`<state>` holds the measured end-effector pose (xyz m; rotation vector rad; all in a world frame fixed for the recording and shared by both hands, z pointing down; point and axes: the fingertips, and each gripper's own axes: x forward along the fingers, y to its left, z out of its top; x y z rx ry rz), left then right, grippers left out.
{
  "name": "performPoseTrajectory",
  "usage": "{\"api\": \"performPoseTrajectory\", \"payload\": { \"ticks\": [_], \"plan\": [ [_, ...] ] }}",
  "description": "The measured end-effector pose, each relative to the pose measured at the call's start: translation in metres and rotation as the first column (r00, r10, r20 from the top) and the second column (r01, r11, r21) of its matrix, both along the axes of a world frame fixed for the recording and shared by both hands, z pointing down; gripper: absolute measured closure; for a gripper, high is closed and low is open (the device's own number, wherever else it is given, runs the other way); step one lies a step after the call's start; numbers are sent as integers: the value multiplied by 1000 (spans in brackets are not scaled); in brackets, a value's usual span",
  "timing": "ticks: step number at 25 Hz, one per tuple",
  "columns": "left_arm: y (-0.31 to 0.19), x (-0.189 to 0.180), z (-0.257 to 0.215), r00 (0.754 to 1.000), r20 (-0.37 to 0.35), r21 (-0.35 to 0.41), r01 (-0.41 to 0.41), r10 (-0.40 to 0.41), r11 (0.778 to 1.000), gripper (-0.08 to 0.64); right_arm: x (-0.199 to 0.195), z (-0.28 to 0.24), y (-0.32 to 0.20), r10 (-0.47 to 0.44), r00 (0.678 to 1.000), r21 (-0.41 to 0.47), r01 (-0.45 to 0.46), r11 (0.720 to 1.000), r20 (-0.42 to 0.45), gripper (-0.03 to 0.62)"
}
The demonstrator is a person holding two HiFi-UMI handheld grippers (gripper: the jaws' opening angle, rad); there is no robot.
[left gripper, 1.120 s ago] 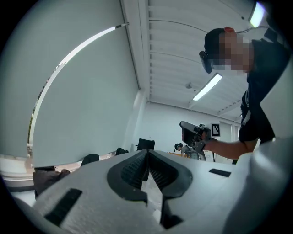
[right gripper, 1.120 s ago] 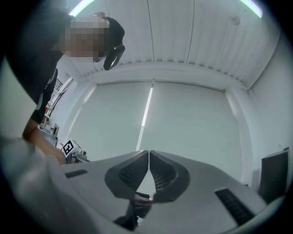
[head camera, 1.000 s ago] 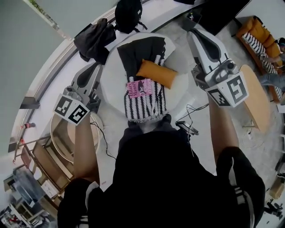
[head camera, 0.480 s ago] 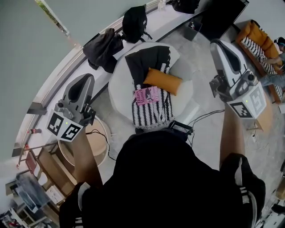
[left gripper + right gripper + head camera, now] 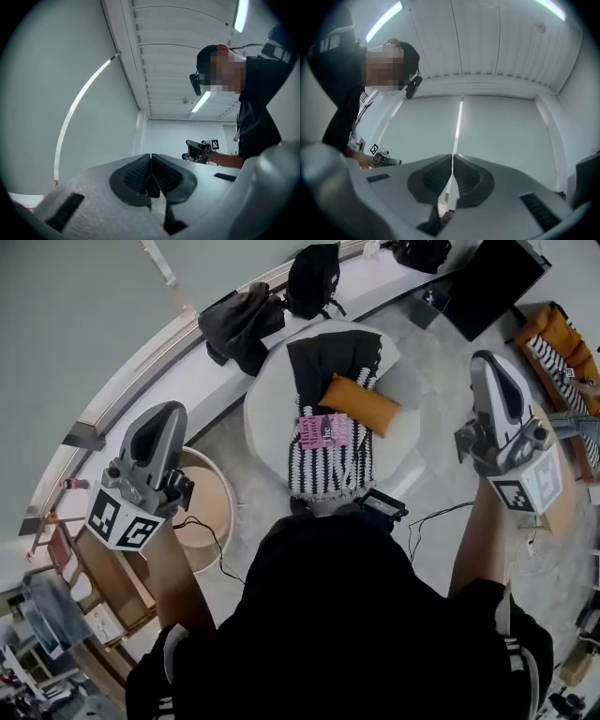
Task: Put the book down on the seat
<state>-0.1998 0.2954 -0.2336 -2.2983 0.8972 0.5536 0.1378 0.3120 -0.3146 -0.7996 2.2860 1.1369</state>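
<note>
Treat book (image 5: 323, 430), flat on seat (image 5: 265, 416) beside cushion (image 5: 359, 405), as probably light and stiff; pinch an edge with left tool (image 5: 151, 169) or right tool (image 5: 452, 180), both clenched empty.

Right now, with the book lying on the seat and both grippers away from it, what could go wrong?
1. The pink book rests on the striped blanket, which drapes to the near edge of the seat; a tug on that loose cloth could probably drag the book off.
2. Cables lie on the floor beside the seat: a step there may catch one.
</note>
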Motion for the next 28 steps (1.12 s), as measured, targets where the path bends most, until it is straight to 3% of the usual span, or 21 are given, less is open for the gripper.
{"api": "performPoseTrajectory", "payload": {
  "ticks": [3, 7, 11, 14, 19, 24, 28],
  "plan": [
    [20, -2, 12, 999, -16, 11, 40, -39, 999, 529, -4, 12, 1, -69, 998, -2, 69, 998, -5, 561],
    [57, 2, 27, 994, -43, 13, 102, -101, 995, 529, -22, 21, 3, -186, 979, -21, 185, 983, -87, 561],
    [90, 8, 55, 984, -70, 9, 163, -162, 987, 529, -37, 42, 6, -300, 938, -52, 296, 954, -172, 561],
    [114, 18, 81, 977, -102, -7, 187, -187, 982, 529, -44, 63, 21, -387, 889, -88, 377, 922, -243, 561],
    [134, 86, 144, 969, -120, -115, 201, -214, 973, 529, -31, 121, 48, -521, 782, -205, 479, 853, -341, 561],
    [138, 144, 192, 978, -98, -208, 161, -184, 965, 529, -9, 182, 60, -559, 743, -287, 481, 828, -369, 561],
    [146, 183, 191, 992, -55, -203, 98, -111, 974, 529, 4, 199, 76, -565, 734, -309, 475, 824, -378, 561]
  ]
}}
